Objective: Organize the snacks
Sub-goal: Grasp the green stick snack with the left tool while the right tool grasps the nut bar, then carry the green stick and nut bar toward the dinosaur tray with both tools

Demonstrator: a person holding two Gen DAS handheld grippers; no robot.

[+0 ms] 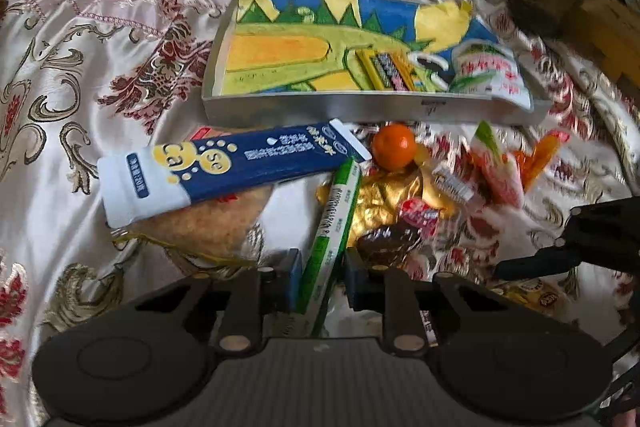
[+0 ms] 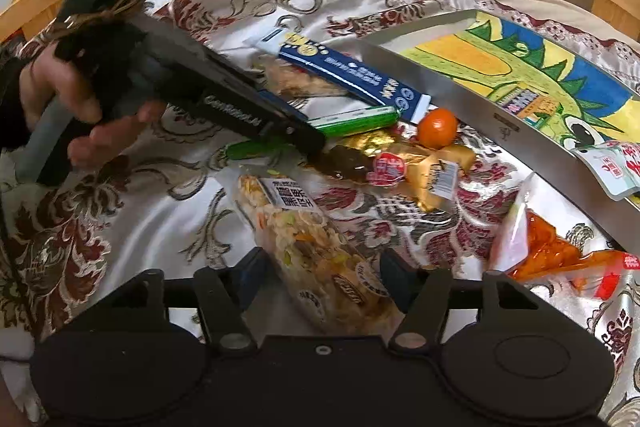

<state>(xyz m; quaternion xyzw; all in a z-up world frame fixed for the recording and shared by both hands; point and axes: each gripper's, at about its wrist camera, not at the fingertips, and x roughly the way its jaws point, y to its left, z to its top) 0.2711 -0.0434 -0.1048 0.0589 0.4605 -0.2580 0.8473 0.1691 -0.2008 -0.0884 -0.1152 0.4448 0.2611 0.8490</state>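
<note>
The left tool [image 1: 320,279] has its blue pads closed on the near end of a long green-and-white stick-shaped snack packet [image 1: 330,227], which runs away from the tool toward a small round orange mandarin [image 1: 393,146]. In the right wrist view the same packet [image 2: 352,120] lies low over the bedspread, its far end near the mandarin [image 2: 437,127]. A bare hand [image 2: 76,107] wraps the dark handle of the left tool, which reaches in from the far left, angled down.

The right tool [image 2: 322,277] stands wide, its fingers either side of a clear bag of mixed crispy snack [image 2: 316,247] without touching it.

Just left of the green packet lies a long blue-and-white carton printed with yellow circles [image 1: 224,167], resting on a clear bag of brown crumbly snack [image 1: 212,223]. To the right sit gold foil wrappers [image 1: 380,199], a dark glossy wrapped piece [image 1: 386,245] and an orange pouch [image 1: 538,157].

Beyond them stands a shallow grey metal tray lined with a green dinosaur drawing [image 1: 360,107], holding a white-and-red snack pouch [image 1: 492,71] at its right end. Everything rests on a glossy cream-and-maroon patterned bedspread [image 1: 60,131].
</note>
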